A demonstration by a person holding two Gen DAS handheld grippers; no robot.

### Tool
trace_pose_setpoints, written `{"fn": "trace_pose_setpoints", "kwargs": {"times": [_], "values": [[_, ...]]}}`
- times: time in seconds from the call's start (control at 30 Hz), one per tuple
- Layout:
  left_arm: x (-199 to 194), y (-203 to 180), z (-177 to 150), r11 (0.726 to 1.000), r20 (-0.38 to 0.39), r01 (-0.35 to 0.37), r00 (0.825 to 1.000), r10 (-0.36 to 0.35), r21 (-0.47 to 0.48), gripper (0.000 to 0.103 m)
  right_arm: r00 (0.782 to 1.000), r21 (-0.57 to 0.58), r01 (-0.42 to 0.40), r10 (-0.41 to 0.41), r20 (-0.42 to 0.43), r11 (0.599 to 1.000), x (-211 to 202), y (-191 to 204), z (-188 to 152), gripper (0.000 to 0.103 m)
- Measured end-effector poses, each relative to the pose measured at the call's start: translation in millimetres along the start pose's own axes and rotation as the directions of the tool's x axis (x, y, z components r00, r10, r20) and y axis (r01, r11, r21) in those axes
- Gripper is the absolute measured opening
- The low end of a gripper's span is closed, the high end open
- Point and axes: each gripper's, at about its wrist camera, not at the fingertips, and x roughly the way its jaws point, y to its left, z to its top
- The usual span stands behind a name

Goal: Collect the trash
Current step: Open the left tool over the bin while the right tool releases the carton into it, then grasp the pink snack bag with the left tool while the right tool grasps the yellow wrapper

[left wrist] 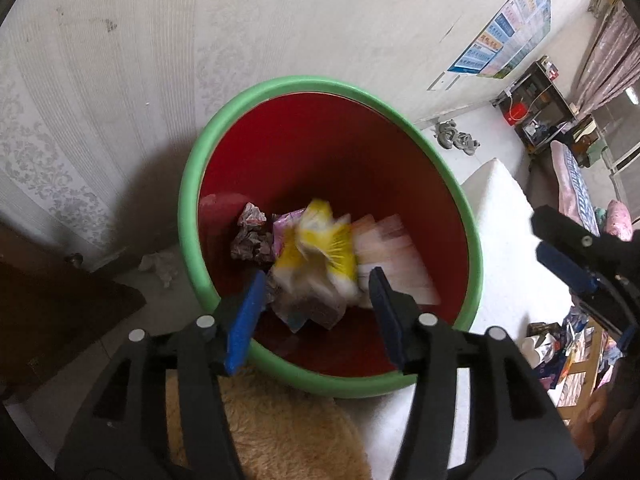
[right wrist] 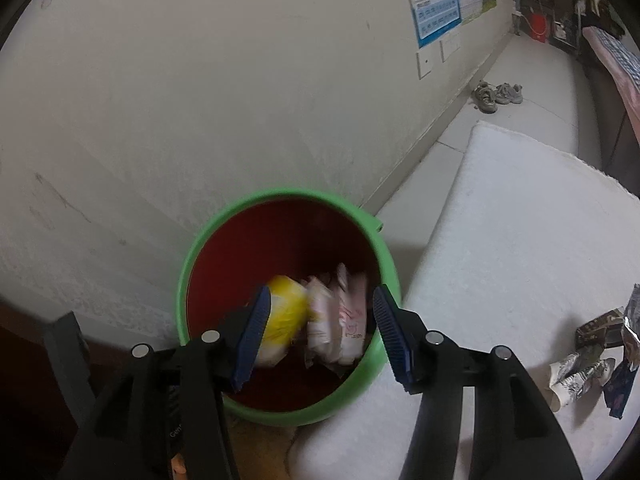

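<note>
Both grippers hung over the green-rimmed red bin (left wrist: pixel 192 200) by the wall. The left gripper (left wrist: pixel 318 312) and right gripper (right wrist: pixel 320 334) had their jaws apart, gripping nothing. Motion-blurred, a yellow wrapper (left wrist: pixel 320 248) and pink-white packets (right wrist: pixel 344 316) were inside the bin

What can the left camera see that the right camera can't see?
Only the left wrist view shows the crumpled grey paper inside the bin, the fluffy tan rug in front of it, and the right gripper from the side. Only the right wrist view shows the foil wrappers lying on the white mat. Both show the green-rimmed red bin with a blurry yellow wrapper and pale packets, plus shoes by the wall and a blue poster.
</note>
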Motion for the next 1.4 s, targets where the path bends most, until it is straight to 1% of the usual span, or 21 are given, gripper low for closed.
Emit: {"fn": "trace_pose_setpoints", "kwargs": {"times": [0.03,0.1,0.17,0.23,0.3,0.33,0.43,0.53,0.63,0.77,0.87,0.97,1.0,1.07,1.1,1.13,1.17,1.27,1.3,1.37,1.4], "values": [[0,0,0,1.0,-0.003,-0.002,1.0,0.002,0.0,0.057,1.0,0.011,-0.001,0.001,0.005,1.0,-3,-3,0,0.053],[1,-2,0,1.0,-0.005,-0.006,1.0,0.006,0.01,0.059,1.0,0.035,-0.007,0.006,0.019,0.999,-16,-12,-1,0.053],[1,-6,-1,0.999,-0.004,-0.019,1.0,0.019,0.032,0.059,0.999,0.05,0.0,-0.002,0.041,0.999,-33,-23,-5,0.056],[1,-11,-3,0.998,0.0,-0.03,1.0,0.03,0.054,0.059,0.998,0.059,0.013,-0.017,0.065,0.998,-52,-34,-13,0.062],[0,-17,-4,0.996,0.008,-0.04,0.999,0.04,0.084,0.06,0.996,0.064,0.038,-0.043,0.077,0.997,-74,-48,-27,0.063],[0,-19,-6,0.994,0.012,-0.043,0.999,0.042,0.096,0.062,0.996,0.062,0.053,-0.057,0.075,0.997,-82,-54,-34,0.064],[-4,-25,-10,0.99,0.026,-0.049,0.999,0.046,0.13,0.065,0.991,0.051,0.118,-0.121,0.061,0.992,-107,-78,-63,0.066],[-8,-30,-16,0.987,0.04,-0.046,0.998,0.04,0.156,0.065,0.979,0.059,0.192,-0.195,0.055,0.98,-130,-106,-97,0.069],[-14,-39,-25,0.978,0.054,-0.062,0.997,0.052,0.197,0.066,0.97,0.114,0.235,-0.241,0.042,0.965,-146,-139,-133,0.07],[-17,-59,-49,0.957,0.033,-0.039,0.999,0.031,0.286,0.067,0.956,0.183,0.29,-0.293,-0.011,0.939,-153,-182,-181,0.07],[-18,-81,-76,0.931,0.006,-0.007,1.0,0.005,0.366,0.071,0.965,0.253,0.262,-0.261,-0.038,0.931,-148,-203,-203,0.07],[-17,-96,-93,0.919,-0.014,0.019,1.0,-0.015,0.394,0.072,0.977,0.243,0.215,-0.208,-0.053,0.946,-136,-202,-203,0.07],[-17,-98,-96,0.921,-0.015,0.016,1.0,-0.011,0.389,0.072,0.979,0.231,0.202,-0.194,-0.059,0.952,-133,-200,-202,0.07],[-19,-99,-102,0.938,-0.029,0.034,0.999,-0.026,0.345,0.072,0.986,0.195,0.164,-0.155,-0.061,0.967,-130,-193,-201,0.072],[-19,-98,-104,0.951,-0.048,0.07,0.997,-0.059,0.301,0.072,0.988,0.175,0.15,-0.14,-0.066,0.973,-130,-189,-203,0.077],[-20,-100,-106,0.956,-0.063,0.094,0.995,-0.08,0.278,0.072,0.99,0.153,0.131,-0.12,-0.079,0.979,-129,-185,-206,0.079],[-19,-103,-111,0.956,-0.074,0.108,0.993,-0.091,0.274,0.072,0.991,0.142,0.113,-0.101,-0.09,0.983,-126,-182,-209,0.079],[-13,-124,-122,0.938,-0.081,0.094,0.994,-0.071,0.335,0.072,0.989,0.116,0.08,-0.064,-0.134,0.99,-114,-174,-223,0.078],[-12,-128,-125,0.936,-0.087,0.097,0.994,-0.072,0.339,0.072,0.987,0.1,0.085,-0.07,-0.146,0.991,-109,-171,-226,0.077],[-7,-136,-127,0.935,-0.11,0.114,0.991,-0.081,0.336,0.072,0.989,0.092,0.058,-0.044,-0.142,0.994,-102,-166,-228,0.067],[-5,-140,-128,0.935,-0.123,0.125,0.988,-0.088,0.333,0.072,0.989,0.096,0.038,-0.024,-0.143,0.995,-100,-166,-228,0.054]]}}
